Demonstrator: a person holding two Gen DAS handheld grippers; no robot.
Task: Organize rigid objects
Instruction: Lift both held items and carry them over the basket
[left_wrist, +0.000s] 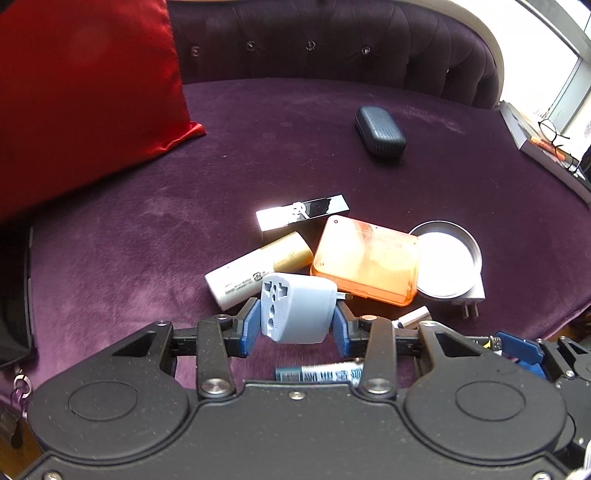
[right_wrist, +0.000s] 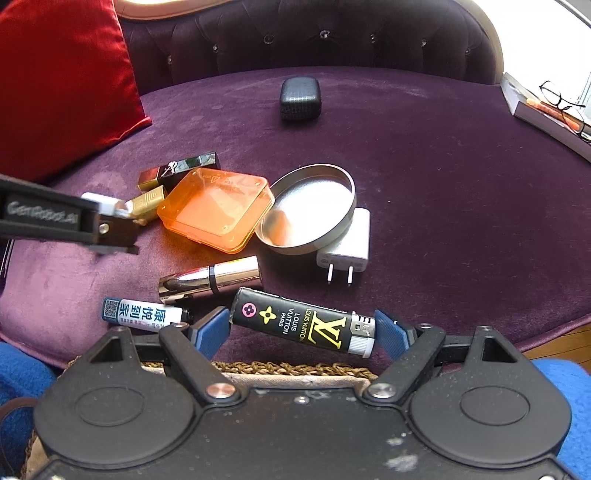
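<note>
I judge the sorting barely begun: almost everything sits in one loose heap on the purple sofa seat (left_wrist: 147, 229), and only two pieces are in hand. A woven basket (right_wrist: 295, 369) edge shows just beneath my right gripper, which I take to be the destination, though I cannot see what it holds.

My left gripper (left_wrist: 295, 325) has its jaws pinching the grey travel adapter (left_wrist: 295, 310), one blue pad on each flank, socket face turned toward the camera. It appears lifted clear of the velvet, just at 6 o'clock of the white and gold tube (left_wrist: 258, 269).

My right gripper (right_wrist: 299, 328) has its jaws closed on the black lighter (right_wrist: 303, 321), gripped end to end, lying crosswise and tilted down toward 4 o'clock.

Left to clear: the orange plastic box (right_wrist: 216, 210) at the heap's centre, the round metal tin (right_wrist: 314, 206) at its 3 o'clock leaning on the white charger plug (right_wrist: 347, 243), the silver lipstick (right_wrist: 210, 280) at 6 o'clock, the white labelled tube (right_wrist: 144, 317), the dark glossy box (right_wrist: 177, 170) at 11 o'clock, and the black glasses case (right_wrist: 300, 98) well apart at 12 o'clock.
</note>
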